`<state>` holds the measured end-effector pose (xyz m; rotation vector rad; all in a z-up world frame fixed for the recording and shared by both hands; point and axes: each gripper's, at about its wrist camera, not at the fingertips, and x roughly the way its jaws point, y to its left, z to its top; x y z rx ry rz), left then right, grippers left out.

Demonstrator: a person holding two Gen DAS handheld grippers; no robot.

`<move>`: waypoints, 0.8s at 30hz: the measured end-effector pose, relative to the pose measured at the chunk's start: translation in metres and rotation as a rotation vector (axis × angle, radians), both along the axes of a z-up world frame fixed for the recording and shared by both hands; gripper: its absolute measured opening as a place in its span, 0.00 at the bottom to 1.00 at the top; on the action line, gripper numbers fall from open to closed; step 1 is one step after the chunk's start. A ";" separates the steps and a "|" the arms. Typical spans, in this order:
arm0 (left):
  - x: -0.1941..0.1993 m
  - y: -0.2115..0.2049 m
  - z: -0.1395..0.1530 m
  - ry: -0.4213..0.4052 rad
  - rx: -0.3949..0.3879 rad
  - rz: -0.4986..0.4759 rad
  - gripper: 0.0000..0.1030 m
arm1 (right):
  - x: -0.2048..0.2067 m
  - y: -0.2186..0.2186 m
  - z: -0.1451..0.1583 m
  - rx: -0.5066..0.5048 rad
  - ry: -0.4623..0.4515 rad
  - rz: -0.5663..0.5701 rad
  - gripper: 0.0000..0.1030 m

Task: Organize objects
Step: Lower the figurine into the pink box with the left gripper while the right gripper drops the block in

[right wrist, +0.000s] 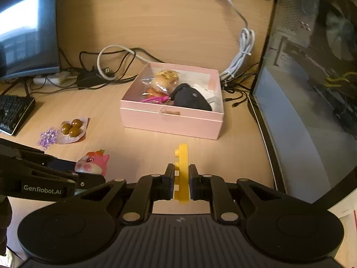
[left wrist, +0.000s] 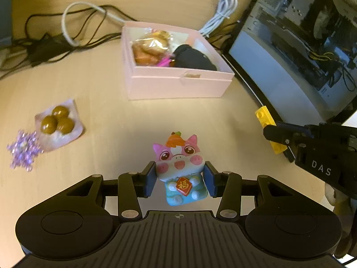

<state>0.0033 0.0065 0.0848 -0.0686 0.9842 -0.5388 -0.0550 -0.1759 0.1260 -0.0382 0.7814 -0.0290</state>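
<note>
My left gripper (left wrist: 179, 174) is shut on a pink and blue cat figurine (left wrist: 179, 169), its blue pads against both sides. The figurine also shows in the right wrist view (right wrist: 93, 164). My right gripper (right wrist: 181, 176) is shut on a long yellow toy brick (right wrist: 181, 169), held on edge above the desk; the brick also shows in the left wrist view (left wrist: 266, 122). A pink open box (left wrist: 178, 84) stands ahead on the desk and holds wrapped pastries (left wrist: 150, 47) and a dark object (left wrist: 193, 58). It also shows in the right wrist view (right wrist: 171, 120).
A packet with three brown balls (left wrist: 58, 122) and a purple snowflake ornament (left wrist: 23, 151) lie at the left. Black and white cables (left wrist: 84, 20) lie behind the box. A computer case with a glass side (left wrist: 301, 51) stands at the right. A keyboard (right wrist: 11, 114) and monitor (right wrist: 24, 31) stand at the left.
</note>
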 end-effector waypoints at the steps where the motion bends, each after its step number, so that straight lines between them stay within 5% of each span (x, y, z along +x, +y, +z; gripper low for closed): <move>1: 0.002 -0.003 0.001 -0.004 0.006 0.001 0.48 | 0.000 -0.004 -0.001 0.006 -0.004 -0.003 0.12; 15: 0.105 -0.041 0.060 -0.236 -0.015 0.179 0.48 | 0.007 -0.037 -0.012 0.022 -0.025 0.047 0.12; 18: 0.140 -0.056 0.044 -0.246 -0.056 0.215 0.49 | 0.013 -0.040 -0.013 0.023 -0.023 0.057 0.12; 24: 0.169 -0.071 -0.009 -0.148 0.020 0.248 0.51 | 0.020 -0.045 -0.023 0.022 -0.001 0.056 0.12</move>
